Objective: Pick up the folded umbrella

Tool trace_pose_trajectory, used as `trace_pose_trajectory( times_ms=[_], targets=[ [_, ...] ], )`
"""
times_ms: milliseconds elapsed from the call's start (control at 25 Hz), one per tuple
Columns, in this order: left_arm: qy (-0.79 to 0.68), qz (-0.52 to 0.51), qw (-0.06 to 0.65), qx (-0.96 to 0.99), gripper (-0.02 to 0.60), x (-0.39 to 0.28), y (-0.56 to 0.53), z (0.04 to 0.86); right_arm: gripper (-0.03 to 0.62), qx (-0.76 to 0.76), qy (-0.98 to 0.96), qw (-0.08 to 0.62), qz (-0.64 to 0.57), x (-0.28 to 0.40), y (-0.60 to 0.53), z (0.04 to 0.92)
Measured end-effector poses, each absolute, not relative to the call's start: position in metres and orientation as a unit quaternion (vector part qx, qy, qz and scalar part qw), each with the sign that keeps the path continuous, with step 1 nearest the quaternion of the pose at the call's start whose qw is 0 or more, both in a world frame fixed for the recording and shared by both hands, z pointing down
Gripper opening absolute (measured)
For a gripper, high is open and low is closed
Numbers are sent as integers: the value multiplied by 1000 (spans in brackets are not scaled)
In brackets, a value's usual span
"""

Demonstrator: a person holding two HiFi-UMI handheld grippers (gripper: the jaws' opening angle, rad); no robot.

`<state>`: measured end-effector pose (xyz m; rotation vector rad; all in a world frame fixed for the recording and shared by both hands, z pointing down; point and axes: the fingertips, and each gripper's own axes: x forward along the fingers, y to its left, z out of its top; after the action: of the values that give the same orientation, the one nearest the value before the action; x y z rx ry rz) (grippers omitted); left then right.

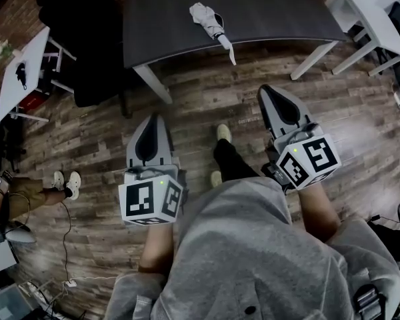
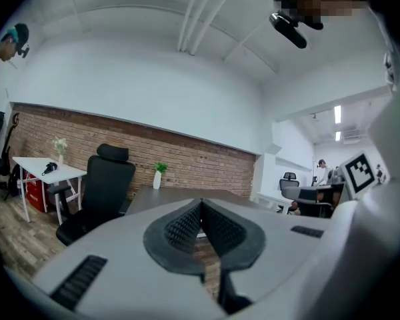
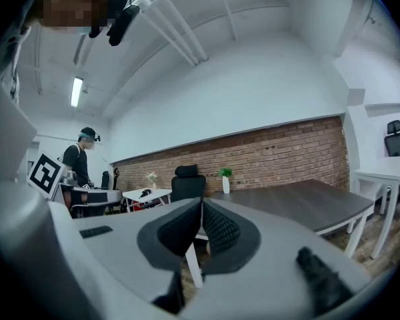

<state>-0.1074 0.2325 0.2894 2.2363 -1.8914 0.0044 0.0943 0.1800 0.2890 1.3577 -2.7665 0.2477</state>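
The folded umbrella (image 1: 209, 19) lies on the dark table (image 1: 273, 5) near its front edge, with its handle end poking out past that edge. It shows only in the head view. Both grippers are short of the table, over the wooden floor (image 1: 207, 92). The left gripper (image 1: 153, 120) is before the table's front left leg (image 1: 153, 84) and the right gripper (image 1: 267, 91) is nearer its front right leg (image 1: 313, 60). Each has its jaws pressed together on nothing. Only floorboards and the person's own shoe (image 1: 223, 133) lie between them and the table. A black office chair (image 1: 87, 39) stands at the table's left end, and a white desk (image 1: 367, 15) stands off its right end. The gripper views add a brick wall (image 3: 287, 152) behind the table and a white vase with a green plant (image 3: 225, 182) on its far side. The right gripper view also shows a standing person (image 3: 80, 159) well left of the table.
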Motion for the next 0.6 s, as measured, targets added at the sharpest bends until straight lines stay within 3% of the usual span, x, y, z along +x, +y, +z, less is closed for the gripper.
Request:
trace_pose_trajectory(
  times_ms=[600],
  targets=[
    [-644,16,136,753,15,-123,147,302,23,428,-898,44,88,68,96,297]
  ],
)
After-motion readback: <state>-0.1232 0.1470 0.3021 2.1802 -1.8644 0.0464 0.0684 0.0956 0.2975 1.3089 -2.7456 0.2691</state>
